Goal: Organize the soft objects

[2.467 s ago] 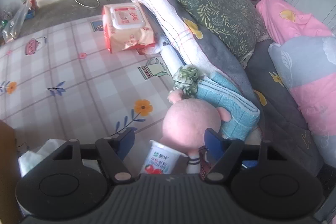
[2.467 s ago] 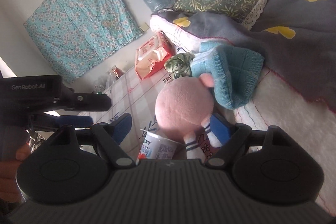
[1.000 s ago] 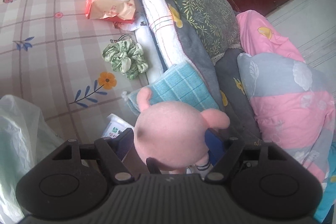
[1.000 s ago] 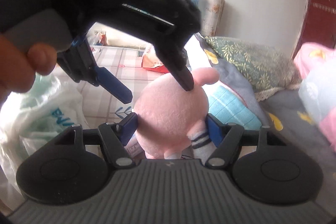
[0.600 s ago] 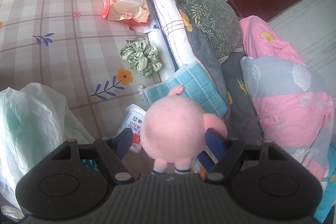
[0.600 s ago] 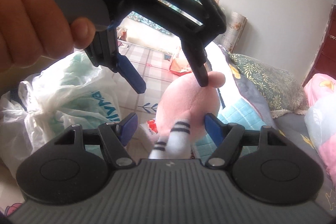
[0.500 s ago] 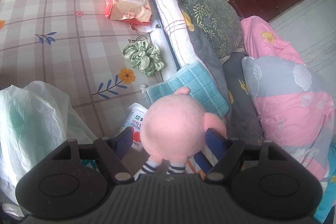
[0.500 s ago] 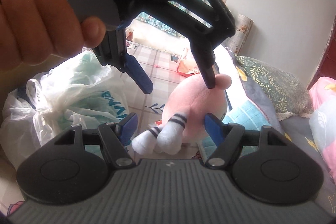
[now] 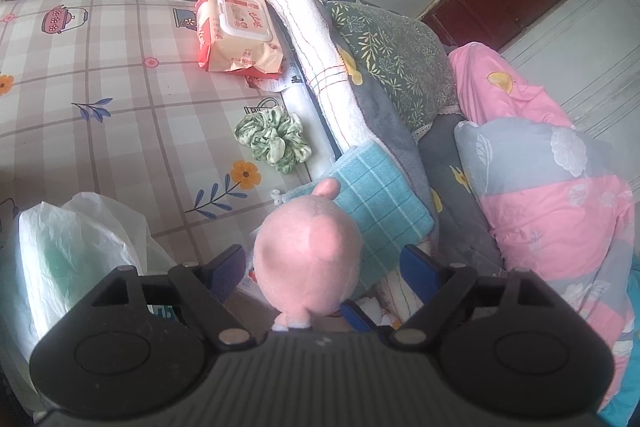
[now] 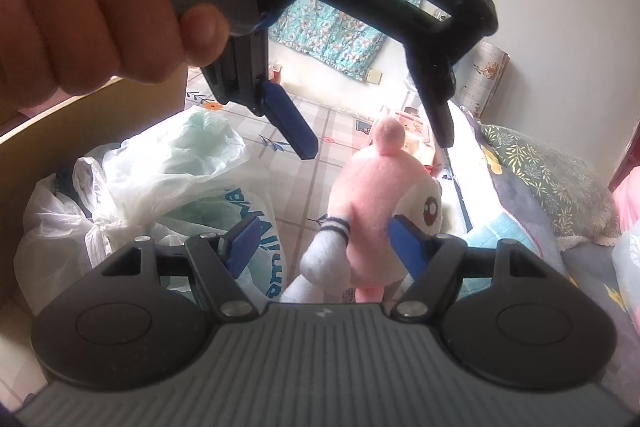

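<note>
A pink plush toy (image 9: 308, 251) with white striped feet sits between the open fingers of my left gripper (image 9: 320, 267). In the right wrist view the same plush toy (image 10: 376, 203) stands tilted in front of my right gripper (image 10: 324, 247), whose jaws are wide open; the right blue pad touches its side. My left gripper (image 10: 372, 135) hangs open above the toy there. A green scrunchie (image 9: 274, 141) and a folded teal towel (image 9: 380, 203) lie on the bed beyond the toy.
A white plastic bag (image 9: 68, 247) (image 10: 168, 187) sits at the left in a cardboard box (image 10: 60, 131). A pack of wet wipes (image 9: 236, 35) lies further off. A rolled blanket (image 9: 316, 67), a leafy pillow (image 9: 392, 63) and a pink quilt (image 9: 560, 187) fill the right.
The plush toy was lifted off the bed and turned, its feet swinging toward the right camera. Both grippers rose; the right jaws spread wider and no longer squeeze the toy.
</note>
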The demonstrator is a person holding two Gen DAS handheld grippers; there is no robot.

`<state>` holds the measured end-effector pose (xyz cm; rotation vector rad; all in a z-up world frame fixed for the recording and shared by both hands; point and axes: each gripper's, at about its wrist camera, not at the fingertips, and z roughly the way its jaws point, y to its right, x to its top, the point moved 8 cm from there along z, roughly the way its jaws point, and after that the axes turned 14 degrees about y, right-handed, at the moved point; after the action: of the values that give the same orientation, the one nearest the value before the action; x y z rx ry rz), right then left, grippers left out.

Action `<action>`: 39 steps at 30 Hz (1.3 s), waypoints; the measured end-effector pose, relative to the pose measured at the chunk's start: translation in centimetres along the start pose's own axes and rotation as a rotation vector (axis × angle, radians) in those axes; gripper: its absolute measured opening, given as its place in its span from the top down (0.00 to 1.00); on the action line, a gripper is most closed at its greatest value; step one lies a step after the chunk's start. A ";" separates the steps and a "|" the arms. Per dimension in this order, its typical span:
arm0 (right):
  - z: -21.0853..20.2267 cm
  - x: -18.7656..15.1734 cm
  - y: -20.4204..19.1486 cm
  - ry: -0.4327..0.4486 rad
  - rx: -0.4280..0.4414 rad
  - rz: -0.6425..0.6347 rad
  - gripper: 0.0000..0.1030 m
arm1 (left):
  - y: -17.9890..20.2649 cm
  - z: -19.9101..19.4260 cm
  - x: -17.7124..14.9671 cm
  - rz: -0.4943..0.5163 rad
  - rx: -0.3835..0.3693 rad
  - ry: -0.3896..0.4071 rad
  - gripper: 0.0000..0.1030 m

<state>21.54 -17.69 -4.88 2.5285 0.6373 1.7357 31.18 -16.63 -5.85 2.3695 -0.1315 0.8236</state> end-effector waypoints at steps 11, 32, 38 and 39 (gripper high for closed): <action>-0.6 -1.4 6.2 -0.019 0.052 0.368 0.32 | -2.4 2.8 -0.4 0.013 0.050 -0.047 0.30; 6.1 -8.4 13.0 -0.059 0.235 1.242 0.30 | -3.9 3.1 0.0 -0.071 0.026 -0.074 0.31; 7.2 -9.2 12.3 -0.074 0.304 1.339 0.31 | -4.2 3.0 -0.1 -0.119 0.034 -0.079 0.31; 7.4 -9.3 12.1 -0.078 0.322 1.367 0.32 | -4.1 3.0 -0.1 -0.132 0.034 -0.084 0.32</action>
<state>29.29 -30.27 -13.22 3.5139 -1.2428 1.6851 33.80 -15.05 -9.94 2.4159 0.0049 0.6685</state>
